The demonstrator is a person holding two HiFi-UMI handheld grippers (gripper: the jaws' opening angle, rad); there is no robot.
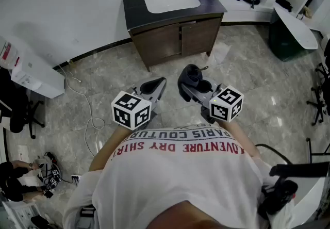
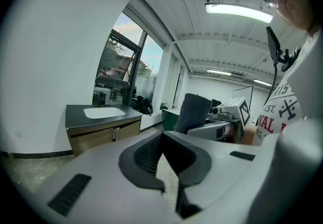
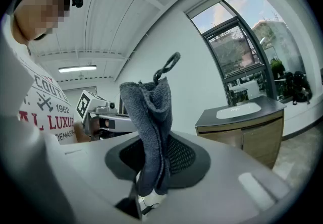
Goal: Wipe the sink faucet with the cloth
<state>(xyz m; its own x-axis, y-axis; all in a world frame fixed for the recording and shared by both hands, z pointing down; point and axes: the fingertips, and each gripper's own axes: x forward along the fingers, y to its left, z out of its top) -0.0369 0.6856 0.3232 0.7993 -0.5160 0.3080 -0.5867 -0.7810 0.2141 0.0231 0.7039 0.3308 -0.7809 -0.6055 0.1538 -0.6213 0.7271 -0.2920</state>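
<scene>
A white sink basin (image 1: pixel 171 1) is set in a dark countertop on a brown vanity (image 1: pixel 175 37), well ahead of me across the marble floor. The faucet is too small to make out. My right gripper (image 1: pixel 188 88) is shut on a dark grey cloth (image 1: pixel 192 79), which stands up bunched between the jaws (image 3: pixel 151 132). My left gripper (image 1: pixel 154 86) is held beside it, jaws together and holding nothing (image 2: pixel 162 155). Both grippers are at chest height, far from the sink (image 2: pixel 103 112). The left gripper view also shows the cloth (image 2: pixel 194 112).
A white cabinet (image 1: pixel 31 73) stands at the left wall, with a cable (image 1: pixel 90 119) lying on the floor. A green bin (image 1: pixel 289 39) and a white table (image 1: pixel 296 27) are to the right of the vanity. A person (image 1: pixel 15 171) crouches at lower left.
</scene>
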